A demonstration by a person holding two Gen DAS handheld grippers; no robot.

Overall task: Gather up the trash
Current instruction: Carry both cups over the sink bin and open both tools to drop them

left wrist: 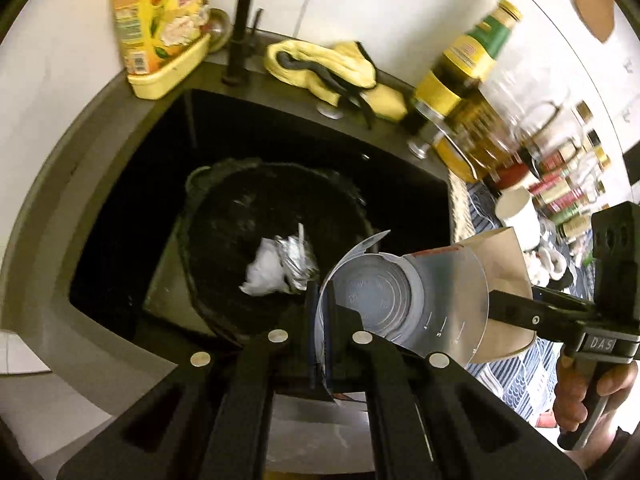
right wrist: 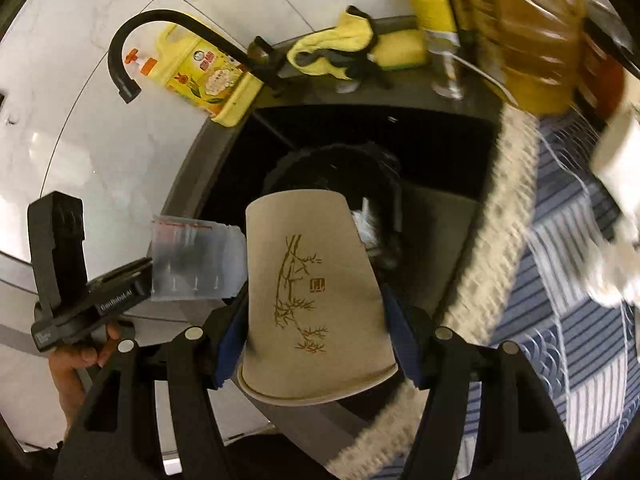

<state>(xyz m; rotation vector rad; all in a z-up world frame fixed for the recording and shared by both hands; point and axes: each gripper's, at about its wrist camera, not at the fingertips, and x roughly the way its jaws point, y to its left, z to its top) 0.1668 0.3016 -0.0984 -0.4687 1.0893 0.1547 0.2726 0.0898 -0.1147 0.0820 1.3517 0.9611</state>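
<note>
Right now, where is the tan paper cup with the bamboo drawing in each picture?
Left wrist view: the tan paper cup is at right, behind the clear plastic cup.
Right wrist view: centre, upside down in the right claw.
Shared landmark: yellow detergent bottle.

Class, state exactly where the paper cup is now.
The paper cup sits clamped in the right gripper, beside the plastic cup, above the bin.
</note>
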